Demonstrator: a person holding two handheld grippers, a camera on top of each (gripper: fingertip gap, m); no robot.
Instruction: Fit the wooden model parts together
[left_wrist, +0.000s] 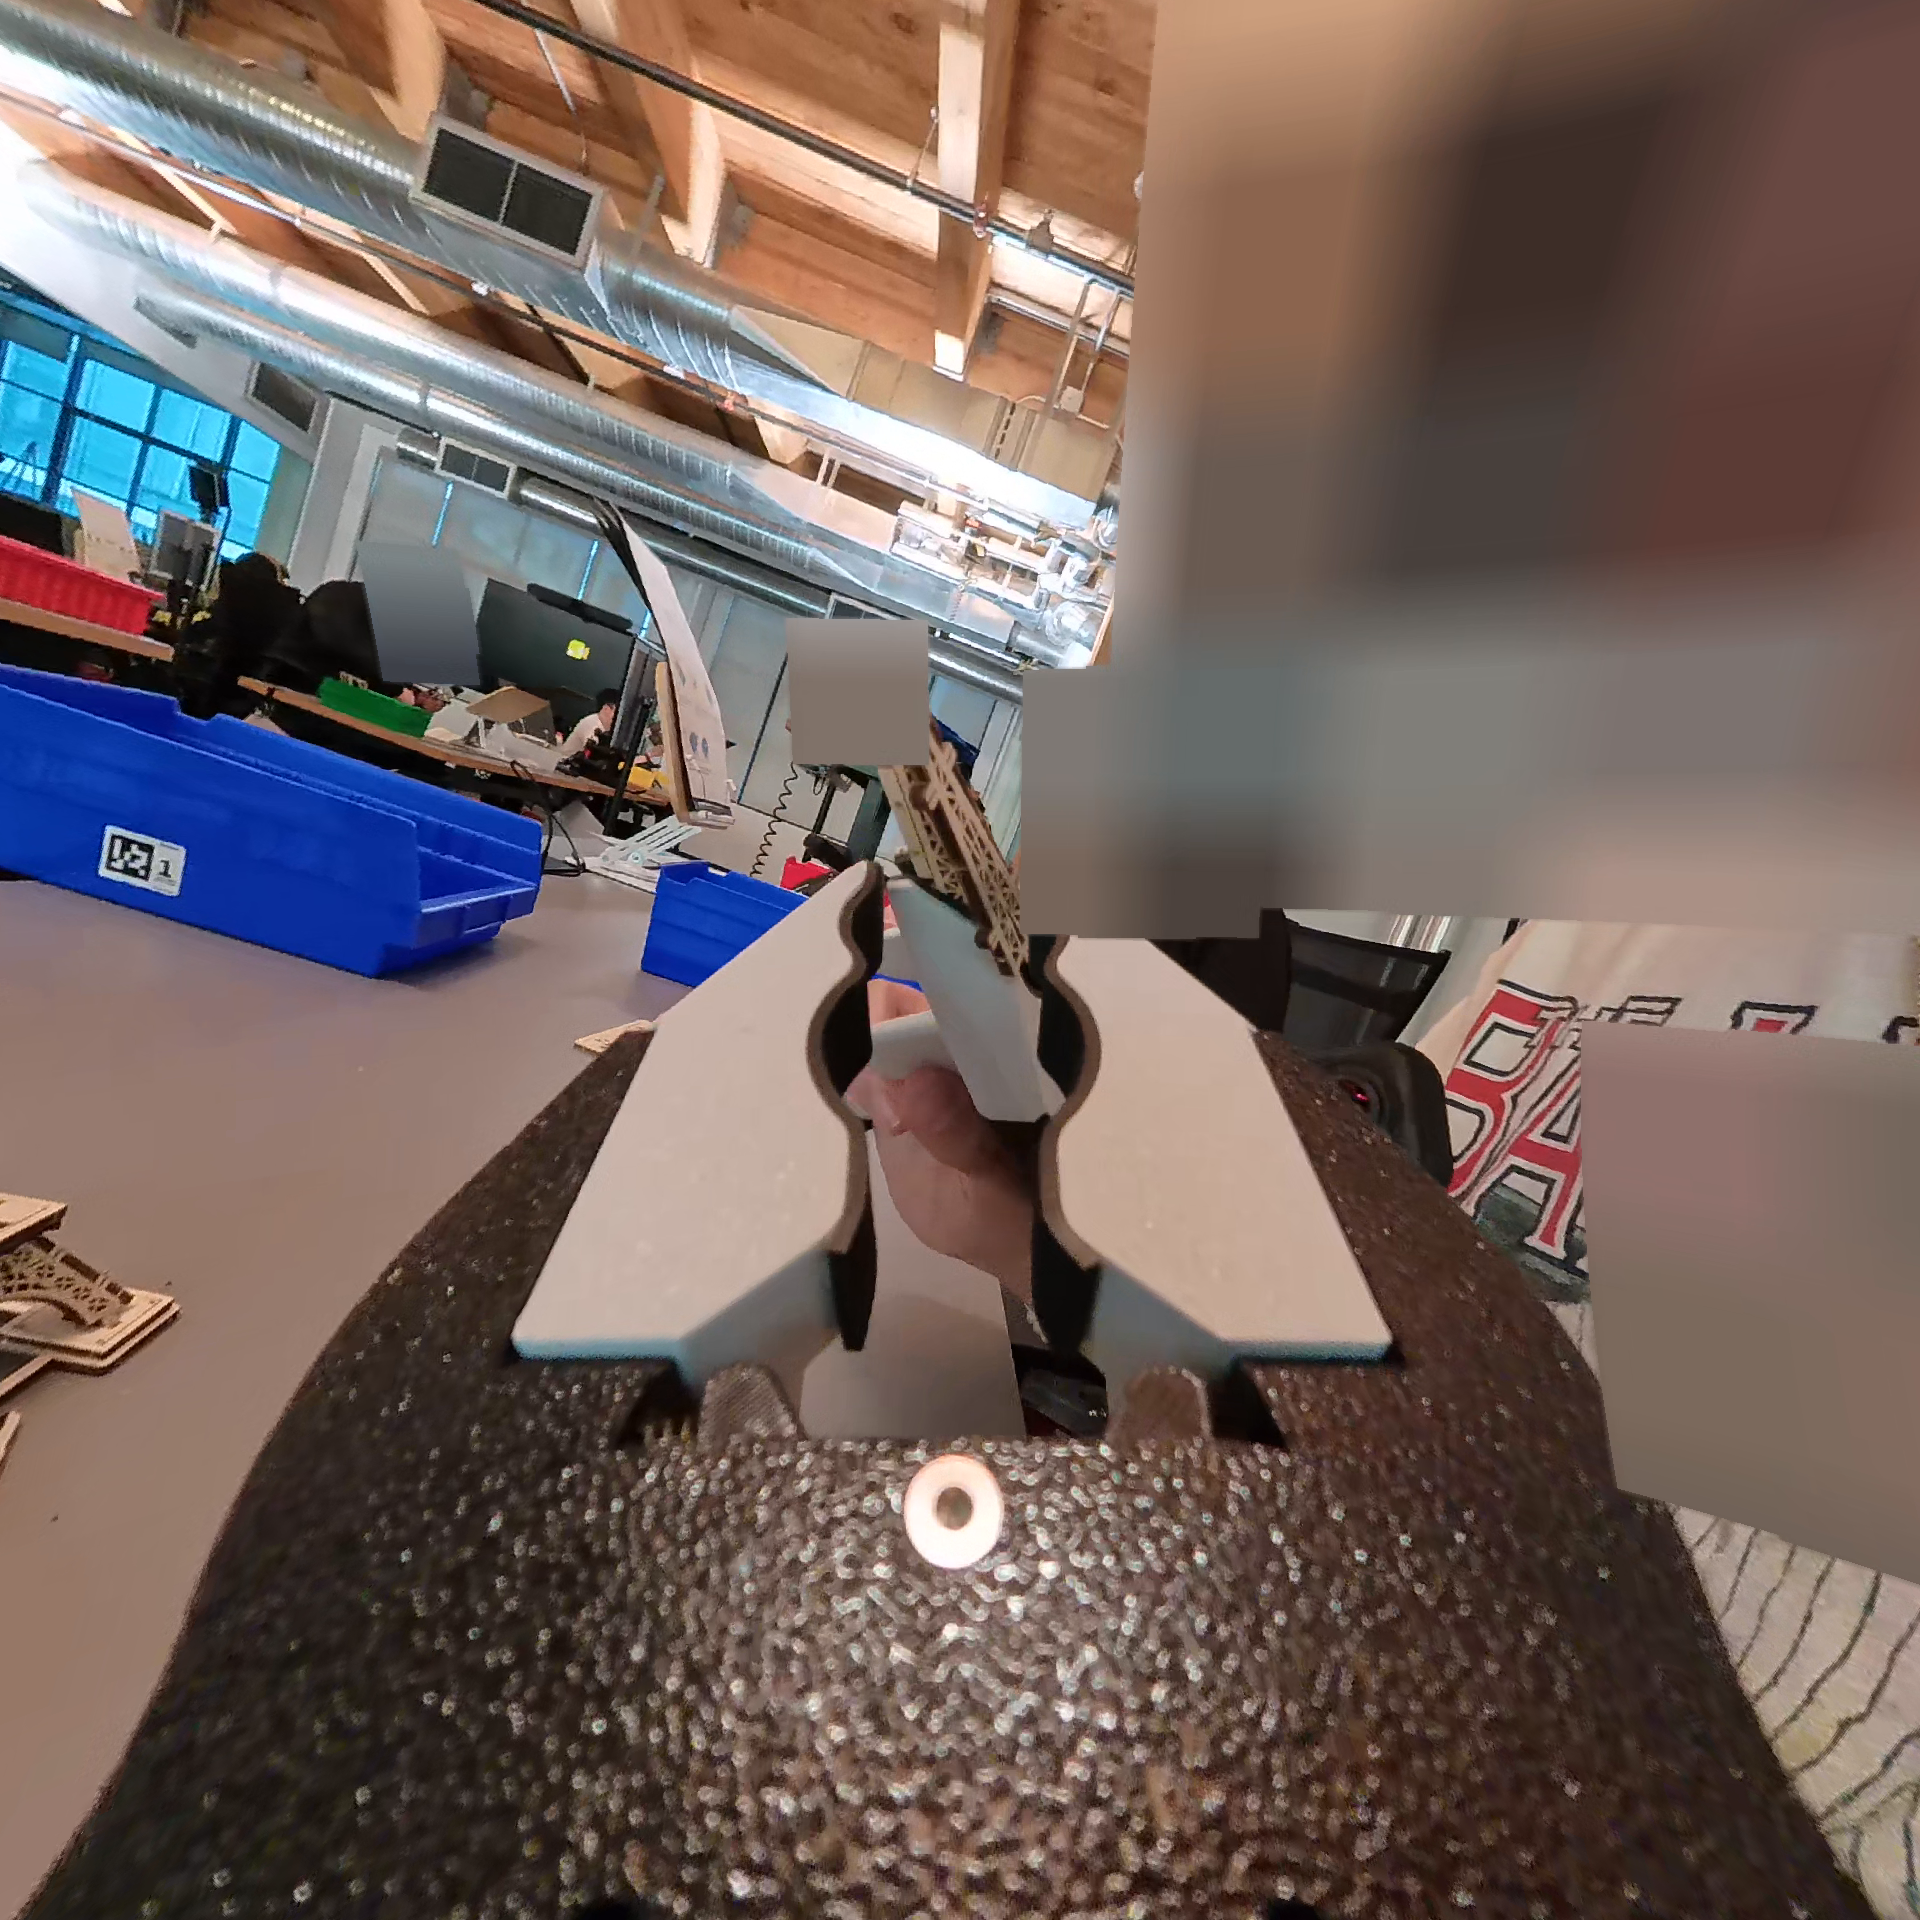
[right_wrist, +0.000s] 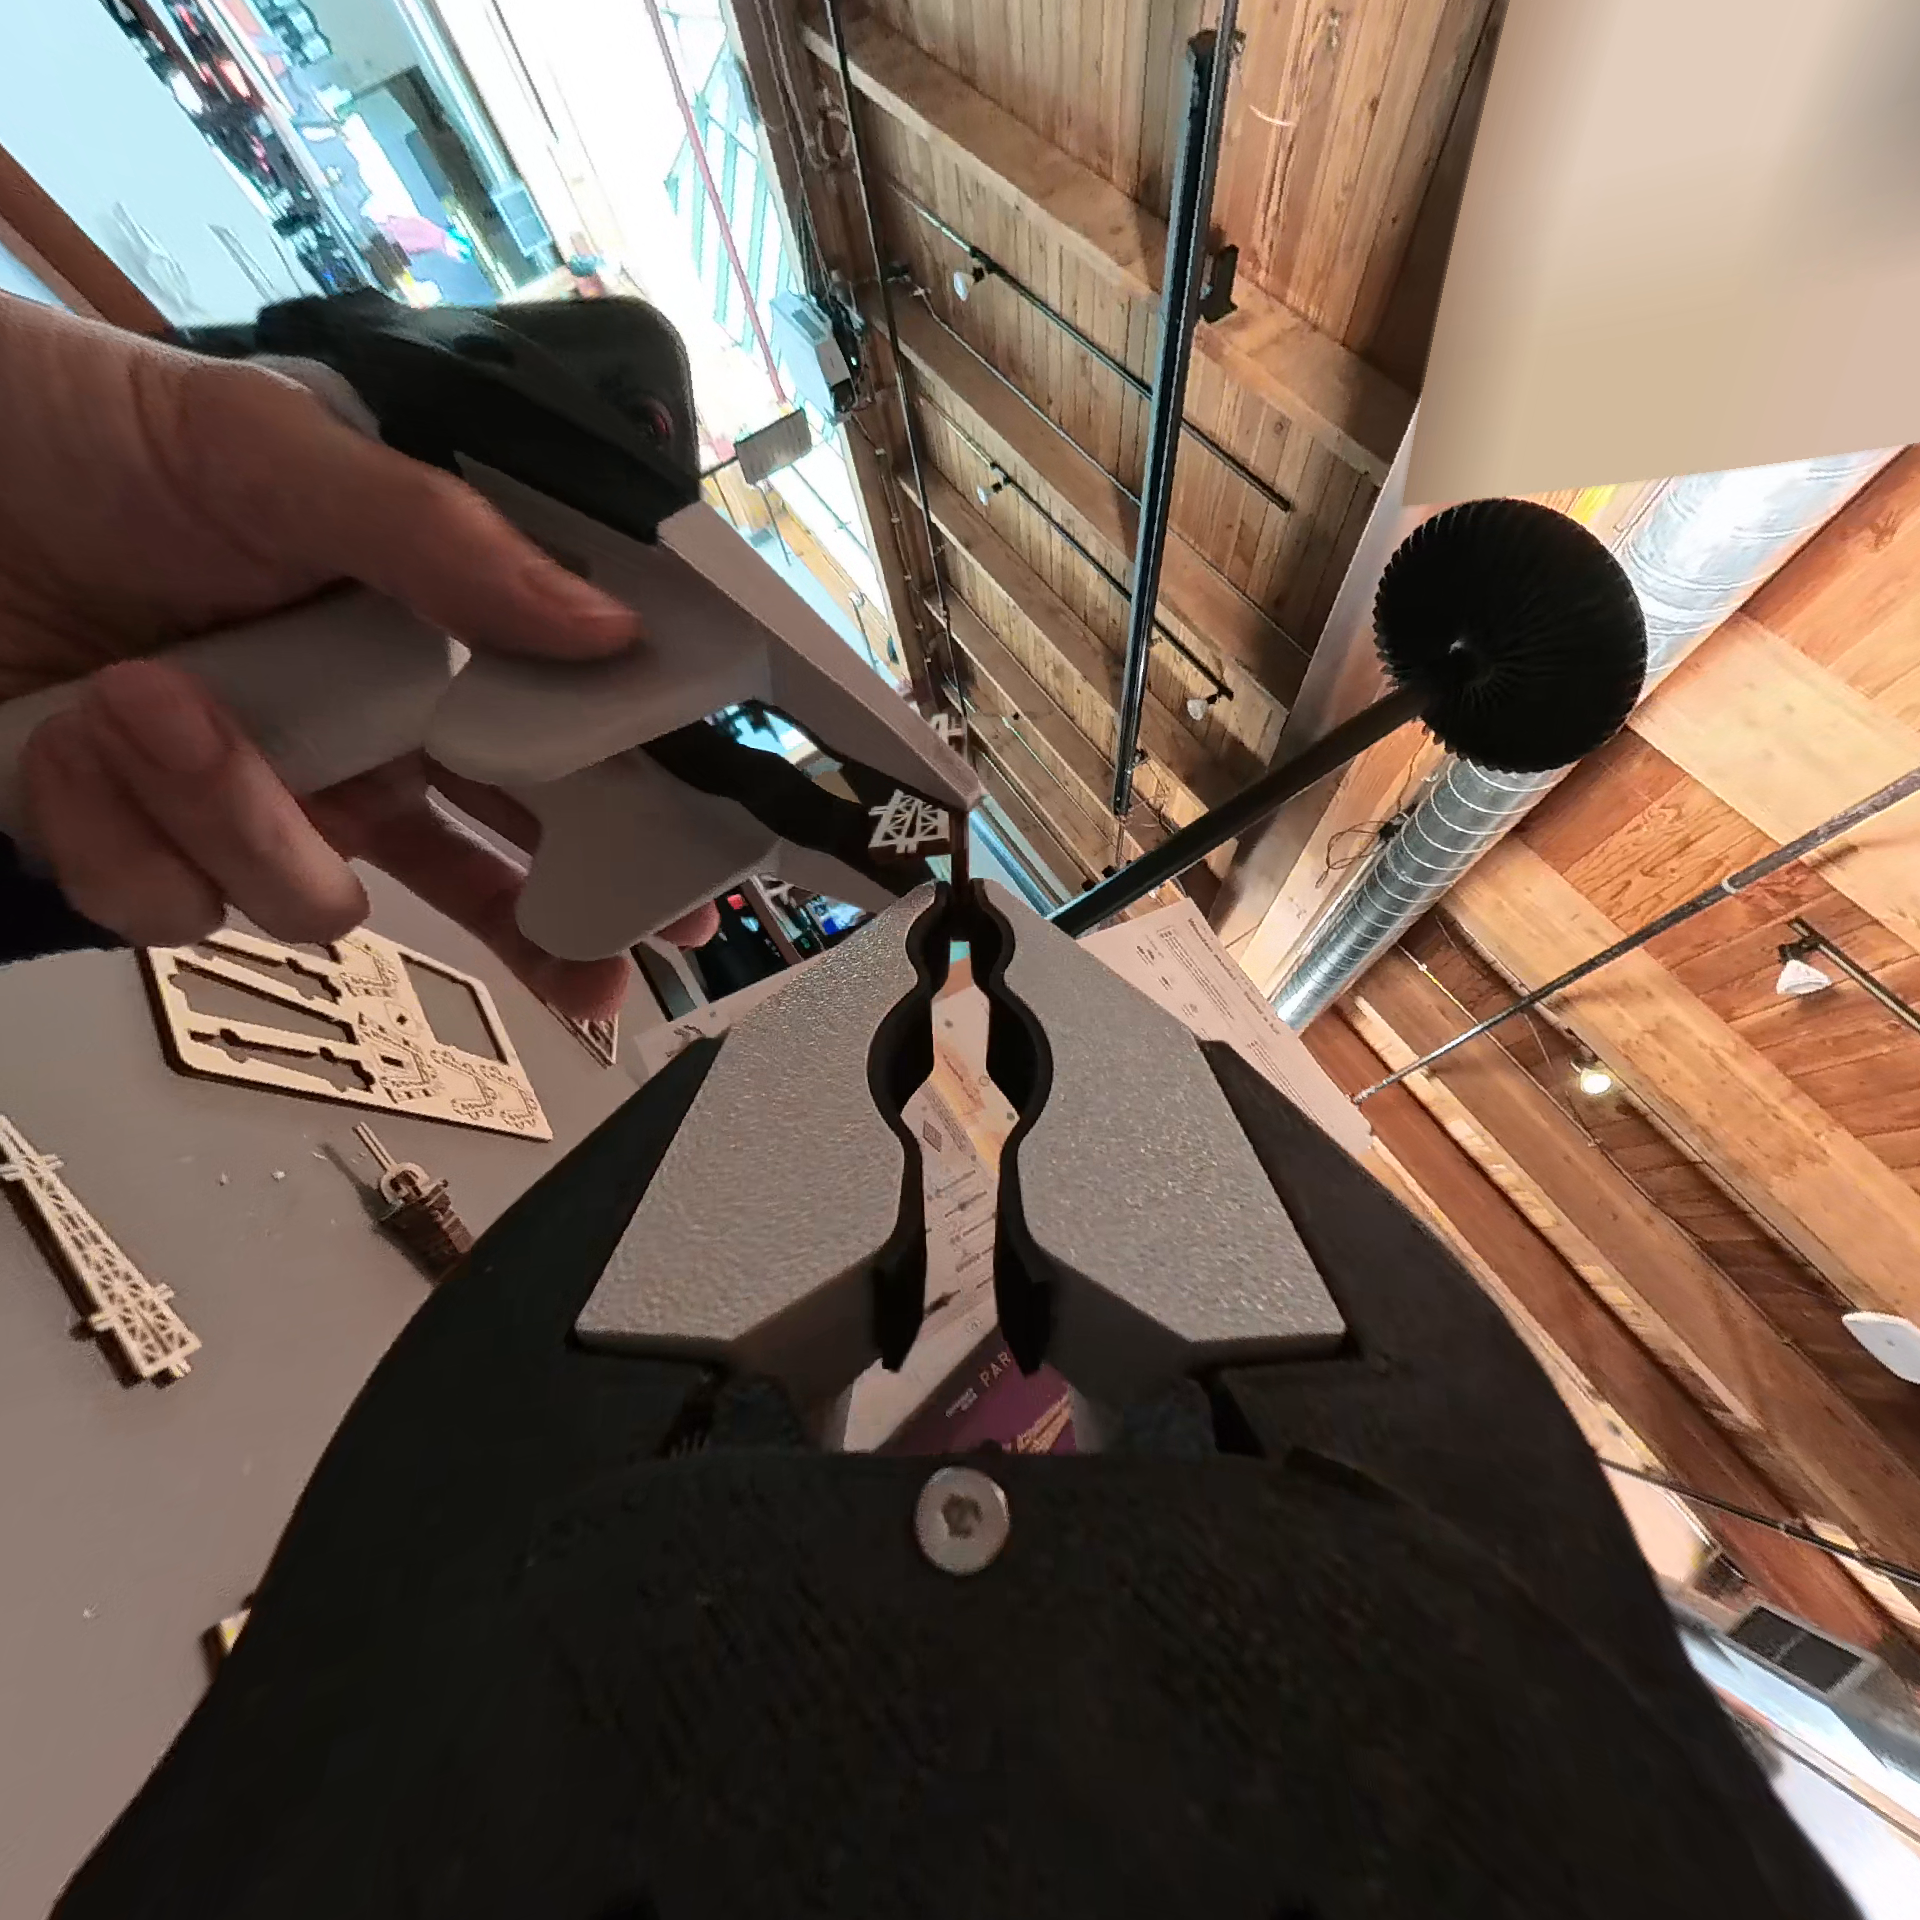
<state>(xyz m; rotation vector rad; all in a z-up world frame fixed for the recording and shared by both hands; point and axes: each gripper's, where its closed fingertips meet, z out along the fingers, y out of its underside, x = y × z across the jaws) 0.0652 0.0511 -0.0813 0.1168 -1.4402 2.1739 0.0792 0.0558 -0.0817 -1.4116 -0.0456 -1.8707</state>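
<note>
My right gripper (right_wrist: 961, 906) is shut on the thin edge of a wooden lattice piece (right_wrist: 912, 826) and holds it up in the air. In the left wrist view the same lattice piece (left_wrist: 961, 842) sticks up from the right gripper (left_wrist: 935, 904). My left gripper (left_wrist: 961, 914) is open, its jaws standing apart on either side of the piece and the right gripper's fingertips. In the right wrist view the left gripper (right_wrist: 935, 821), held by a hand (right_wrist: 208, 540), reaches the piece from the upper left. Whether it touches the piece is unclear.
On the grey table (left_wrist: 260, 1091) stand a long blue bin (left_wrist: 260, 831) and a small blue bin (left_wrist: 717, 925). Loose wooden parts (left_wrist: 62, 1299), a punched-out wooden sheet (right_wrist: 343, 1029), a lattice strip (right_wrist: 94, 1257) and an instruction sheet (right_wrist: 1226, 997) lie there too. Left and right tips are no more than a few centimetres apart.
</note>
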